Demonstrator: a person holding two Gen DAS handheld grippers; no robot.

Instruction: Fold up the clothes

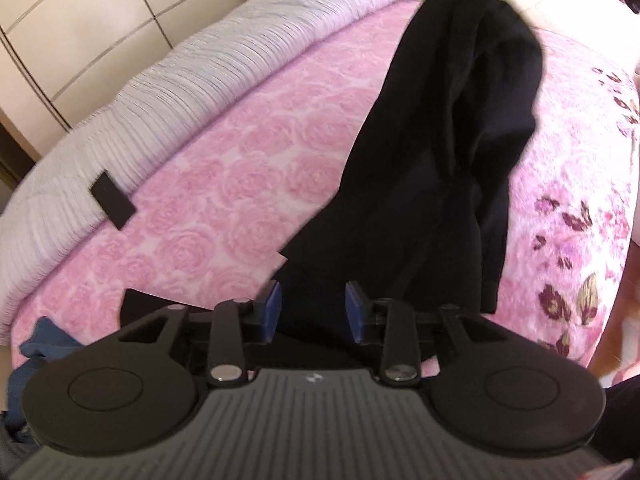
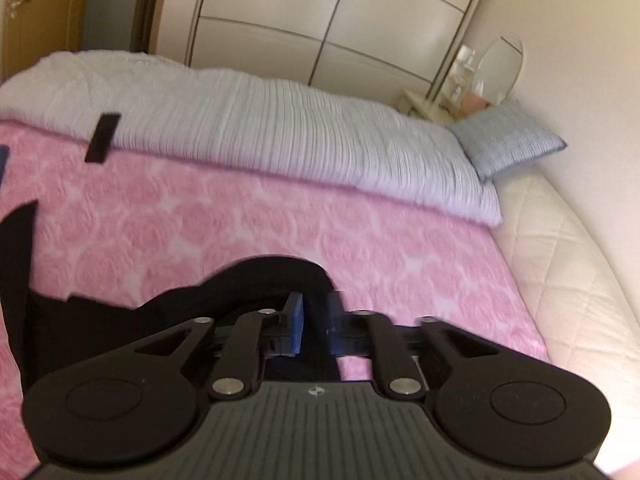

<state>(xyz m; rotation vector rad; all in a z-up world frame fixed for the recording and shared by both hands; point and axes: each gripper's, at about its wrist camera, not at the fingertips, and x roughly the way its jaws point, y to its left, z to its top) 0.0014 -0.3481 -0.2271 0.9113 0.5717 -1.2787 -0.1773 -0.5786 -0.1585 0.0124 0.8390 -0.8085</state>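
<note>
A black garment lies stretched in a long band across the pink rose blanket. In the left wrist view it runs from the far end of the bed down to my left gripper. That gripper's blue pads stand apart over the near end of the cloth without pressing on it. In the right wrist view the other end of the black garment is bunched just under and ahead of my right gripper. Its blue pads are apart too, with a gap between them and nothing pinched.
A ribbed pale duvet lies along the far side of the bed with a small black rectangle on its edge. A blue-grey pillow sits at the head. Blue clothing lies at the near left, a flowered blanket on the right.
</note>
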